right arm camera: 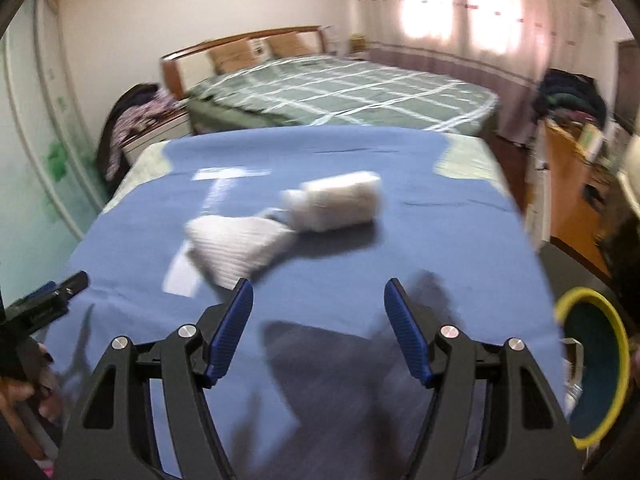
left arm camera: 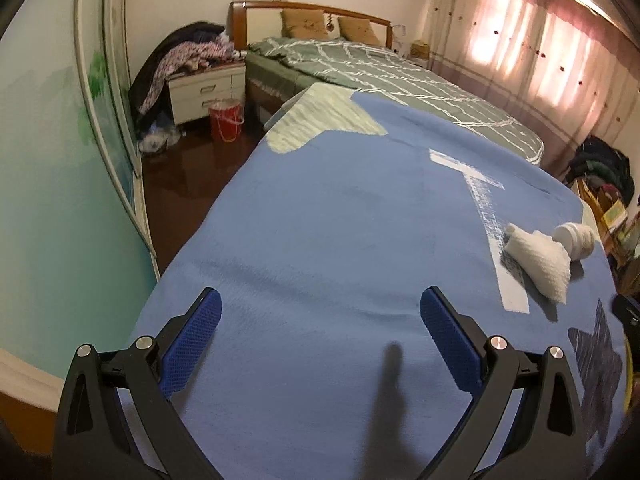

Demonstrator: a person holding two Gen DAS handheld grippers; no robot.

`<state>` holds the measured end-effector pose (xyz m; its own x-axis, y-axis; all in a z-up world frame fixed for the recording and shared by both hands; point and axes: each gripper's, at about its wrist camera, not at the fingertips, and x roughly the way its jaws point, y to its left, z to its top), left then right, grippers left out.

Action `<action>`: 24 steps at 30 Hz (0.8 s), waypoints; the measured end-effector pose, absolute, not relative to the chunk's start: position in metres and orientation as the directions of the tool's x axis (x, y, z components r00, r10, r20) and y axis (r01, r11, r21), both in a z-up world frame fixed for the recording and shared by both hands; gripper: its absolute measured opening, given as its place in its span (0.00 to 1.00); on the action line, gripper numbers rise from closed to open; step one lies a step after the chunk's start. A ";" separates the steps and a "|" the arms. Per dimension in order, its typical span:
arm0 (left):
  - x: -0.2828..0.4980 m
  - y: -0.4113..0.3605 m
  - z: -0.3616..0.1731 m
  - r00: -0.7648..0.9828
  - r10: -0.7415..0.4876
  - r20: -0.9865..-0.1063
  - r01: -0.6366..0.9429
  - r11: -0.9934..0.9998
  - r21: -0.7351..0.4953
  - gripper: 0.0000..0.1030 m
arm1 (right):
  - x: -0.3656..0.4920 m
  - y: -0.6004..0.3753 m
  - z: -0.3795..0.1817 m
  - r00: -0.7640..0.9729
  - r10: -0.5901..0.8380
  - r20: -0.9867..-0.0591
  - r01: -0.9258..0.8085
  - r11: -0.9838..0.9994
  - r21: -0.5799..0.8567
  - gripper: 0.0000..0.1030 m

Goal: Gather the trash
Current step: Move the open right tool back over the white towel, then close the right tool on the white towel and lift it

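A crumpled white tissue [left arm camera: 540, 262] lies on the blue cloth [left arm camera: 320, 220] covering a table, touching a small white bottle [left arm camera: 574, 238] on its side. In the right wrist view the tissue [right arm camera: 236, 244] and bottle [right arm camera: 340, 202] lie just ahead, blurred. My left gripper [left arm camera: 320, 312] is open and empty over the cloth, left of the trash. My right gripper [right arm camera: 319, 304] is open and empty, a short way before the tissue. The left gripper's tip [right arm camera: 60, 292] shows at the left edge of the right wrist view.
A yellow-rimmed dark bin [right arm camera: 592, 364] sits at the table's right edge. A bed with a green quilt [left arm camera: 380, 76] stands behind the table. A red bucket [left arm camera: 226, 120] and a nightstand [left arm camera: 206, 90] with piled clothes stand on the left floor. Cluttered shelves [right arm camera: 568, 152] are on the right.
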<state>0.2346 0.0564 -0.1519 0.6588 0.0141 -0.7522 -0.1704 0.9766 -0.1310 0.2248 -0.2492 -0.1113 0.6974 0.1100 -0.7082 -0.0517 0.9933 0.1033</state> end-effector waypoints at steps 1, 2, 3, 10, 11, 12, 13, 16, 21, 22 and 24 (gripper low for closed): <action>0.235 0.058 -0.154 0.654 0.008 -0.756 -0.173 0.975 -0.140 0.95 | 0.234 -0.241 -0.114 0.690 0.116 -0.714 -0.061 0.993 0.102 0.63; 0.235 0.058 -0.155 0.653 0.007 -0.757 -0.176 0.974 -0.143 0.95 | 0.240 -0.236 -0.115 0.683 0.122 -0.720 -0.071 0.992 0.102 0.63; 0.235 0.058 -0.155 0.655 0.007 -0.756 -0.177 0.974 -0.144 0.95 | 0.249 -0.227 -0.118 0.674 0.129 -0.727 -0.083 0.992 0.100 0.63; 0.232 0.055 -0.153 0.663 0.000 -0.749 -0.167 0.975 -0.148 0.95 | 0.285 -0.198 -0.142 0.619 0.110 -0.778 -0.101 0.993 0.061 0.63; 0.232 0.056 -0.153 0.662 -0.005 -0.749 -0.169 0.973 -0.155 0.95 | 0.287 -0.197 -0.145 0.614 0.108 -0.782 -0.099 0.993 0.059 0.62; 0.232 0.057 -0.153 0.661 -0.009 -0.750 -0.170 0.972 -0.162 0.95 | 0.287 -0.196 -0.148 0.613 0.105 -0.783 -0.099 0.993 0.056 0.58; 0.231 0.057 -0.154 0.660 -0.015 -0.751 -0.171 0.970 -0.170 0.95 | 0.287 -0.195 -0.150 0.611 0.109 -0.784 -0.104 0.993 0.057 0.49; 0.230 0.057 -0.154 0.658 -0.022 -0.753 -0.171 0.969 -0.178 0.95 | 0.284 -0.196 -0.148 0.617 0.124 -0.777 -0.119 0.991 0.063 0.26; 0.231 0.055 -0.154 0.656 -0.022 -0.754 -0.166 0.971 -0.173 0.95 | 0.277 -0.195 -0.145 0.621 0.145 -0.770 -0.132 0.988 0.079 0.12; 0.231 0.055 -0.154 0.656 -0.022 -0.755 -0.168 0.970 -0.173 0.95 | 0.274 -0.195 -0.143 0.622 0.153 -0.768 -0.137 0.987 0.086 0.12; 0.232 0.055 -0.155 0.655 -0.022 -0.755 -0.168 0.970 -0.174 0.95 | 0.270 -0.195 -0.138 0.621 0.171 -0.765 -0.145 0.984 0.102 0.12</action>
<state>0.2317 0.0547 -0.1547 0.6550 -0.0221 -0.7553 -0.1679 0.9703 -0.1740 0.2699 -0.1955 -0.1385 0.6213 0.1705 -0.7648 -0.1450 0.9842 0.1016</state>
